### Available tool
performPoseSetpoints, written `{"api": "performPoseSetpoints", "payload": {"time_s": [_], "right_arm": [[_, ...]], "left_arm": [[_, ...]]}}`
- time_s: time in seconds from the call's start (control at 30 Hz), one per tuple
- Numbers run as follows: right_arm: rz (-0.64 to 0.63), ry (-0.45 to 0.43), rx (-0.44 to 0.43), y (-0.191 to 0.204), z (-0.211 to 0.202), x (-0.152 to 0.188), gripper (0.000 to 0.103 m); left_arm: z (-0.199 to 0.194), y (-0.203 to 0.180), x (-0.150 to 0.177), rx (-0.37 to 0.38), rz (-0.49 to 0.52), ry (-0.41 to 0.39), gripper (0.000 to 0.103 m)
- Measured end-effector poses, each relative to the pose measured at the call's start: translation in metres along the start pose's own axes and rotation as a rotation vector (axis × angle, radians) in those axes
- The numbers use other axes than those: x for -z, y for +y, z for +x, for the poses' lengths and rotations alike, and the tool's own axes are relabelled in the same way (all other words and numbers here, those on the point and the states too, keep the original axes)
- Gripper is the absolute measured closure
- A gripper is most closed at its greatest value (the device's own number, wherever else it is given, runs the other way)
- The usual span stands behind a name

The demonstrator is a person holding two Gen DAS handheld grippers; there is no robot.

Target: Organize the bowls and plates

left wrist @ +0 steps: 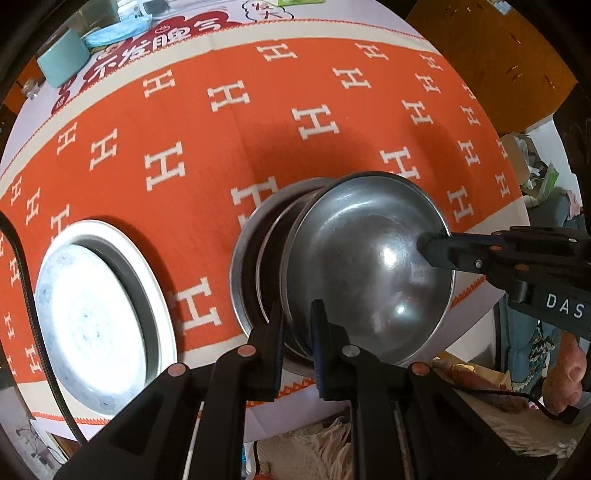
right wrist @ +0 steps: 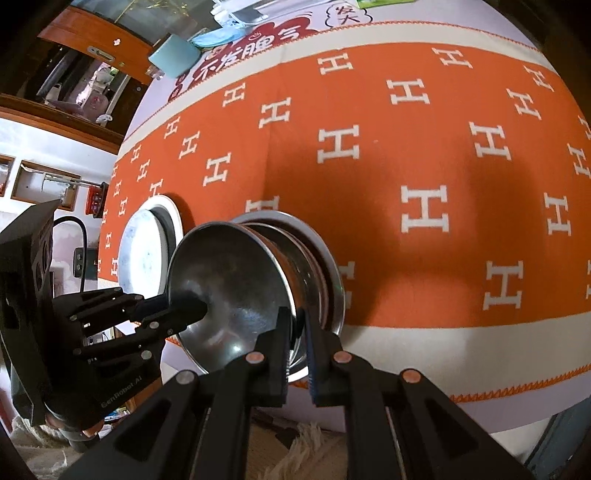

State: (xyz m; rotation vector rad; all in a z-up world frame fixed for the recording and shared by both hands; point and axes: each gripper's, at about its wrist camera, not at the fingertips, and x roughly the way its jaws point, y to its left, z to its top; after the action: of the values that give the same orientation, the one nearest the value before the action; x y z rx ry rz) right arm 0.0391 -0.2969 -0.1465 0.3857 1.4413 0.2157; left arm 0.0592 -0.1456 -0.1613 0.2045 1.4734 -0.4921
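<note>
Steel bowl (left wrist: 369,266) held tilted, mouth toward both cams, over nested stack of metal bowls (left wrist: 258,258) sitting on orange H-pattern cloth (left wrist: 221,147); top bowl partly lifted out of stack, its base still down inside. L gripper (left wrist: 297,325) pinches near rim of steel bowl, one finger inside, one outside, jaws narrow and clamped on the rim; in R wrist view same gripper (right wrist: 184,306) comes in from left of stack w/ finger reaching into the bowl. R gripper (right wrist: 295,332) grips the opposite rim the same way, rim edge between its pads; in L wrist view it (left wrist: 439,254) enters from right of stack, fingertip pressed on bowl's inner wall. White-rimmed plate (left wrist: 99,302) lies flat on cloth, left of stack, apart from it, near table edge. Far side of cloth from stack: pale teal cup (left wrist: 62,61) and blue face mask (left wrist: 114,31) on a printed mat w/ red Chinese characters (left wrist: 147,48). Person's bare toes (left wrist: 565,373) visible below table, right of stack.
</note>
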Motion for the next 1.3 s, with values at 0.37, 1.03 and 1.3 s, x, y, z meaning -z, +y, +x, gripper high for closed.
{"api": "performPoseSetpoints", "payload": {"time_s": [0.37,1.03,1.3], "right_arm": [[-0.019,0.01,0.027,0.0,0.01,0.001,0.096],[-0.065,-0.003,0.073,0.008,0.01,-0.001,0.095],[-0.091,-0.019,0.086,0.013,0.007,0.0,0.095]], "left_arm": [[0.011,0.003,0.0,-0.012,-0.006,0.02,0.092],[0.002,-0.001,-0.003,-0.016,-0.01,-0.018,0.046],[-0.01,0.0,-0.003,-0.008,-0.005,-0.07,0.032]]}}
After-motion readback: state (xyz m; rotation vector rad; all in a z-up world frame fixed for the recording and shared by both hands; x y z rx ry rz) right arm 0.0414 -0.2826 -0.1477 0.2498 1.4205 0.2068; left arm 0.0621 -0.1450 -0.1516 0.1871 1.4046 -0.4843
